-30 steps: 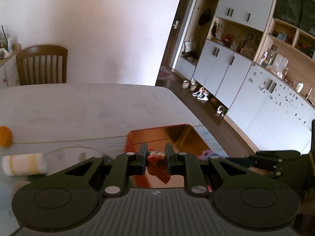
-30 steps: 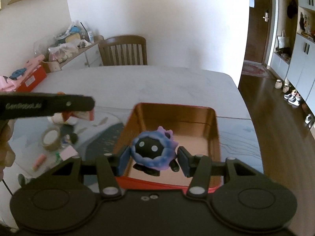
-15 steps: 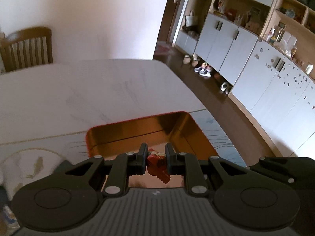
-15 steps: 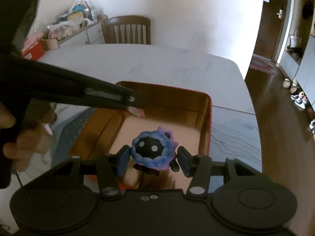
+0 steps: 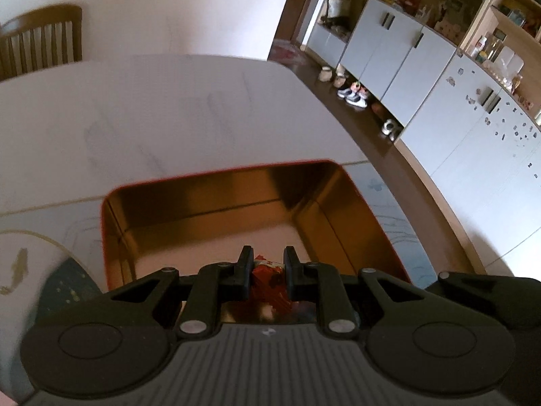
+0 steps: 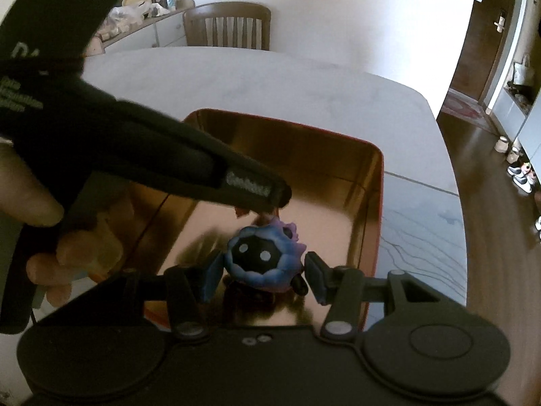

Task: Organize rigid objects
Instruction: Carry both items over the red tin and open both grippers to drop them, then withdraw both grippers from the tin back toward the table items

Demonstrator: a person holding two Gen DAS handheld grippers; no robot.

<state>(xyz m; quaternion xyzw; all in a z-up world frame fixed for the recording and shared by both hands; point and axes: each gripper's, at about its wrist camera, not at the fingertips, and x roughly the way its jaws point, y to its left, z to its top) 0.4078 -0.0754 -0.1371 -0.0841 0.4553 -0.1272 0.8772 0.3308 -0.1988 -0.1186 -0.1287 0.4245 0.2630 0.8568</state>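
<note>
A copper-lined tin with a red rim [image 5: 223, 171] [image 6: 375, 209] sits on the white table. My left gripper [image 5: 267, 264] is shut on a small red toy [image 5: 267, 275] and holds it over the tin's near part. In the right wrist view the left gripper's body [image 6: 189, 165] reaches in from the left over the tin. My right gripper [image 6: 262, 270] holds a round blue-and-purple toy with a black face [image 6: 260, 258] inside the tin; a small gap shows at the right finger [image 6: 316, 275].
The white table [image 5: 169, 111] stretches beyond the tin to a wooden chair [image 6: 228, 28]. A patterned mat [image 5: 57, 284] lies left of the tin. Cabinets [image 5: 473, 128] and shoes [image 5: 353, 96] line the floor to the right. A cluttered sideboard [image 6: 145, 17] stands at the far left.
Both grippers have moved forward and down over the tin. The right gripper has lowered the blue toy into the tin and its jaws have widened slightly. The left gripper now crosses close above.
</note>
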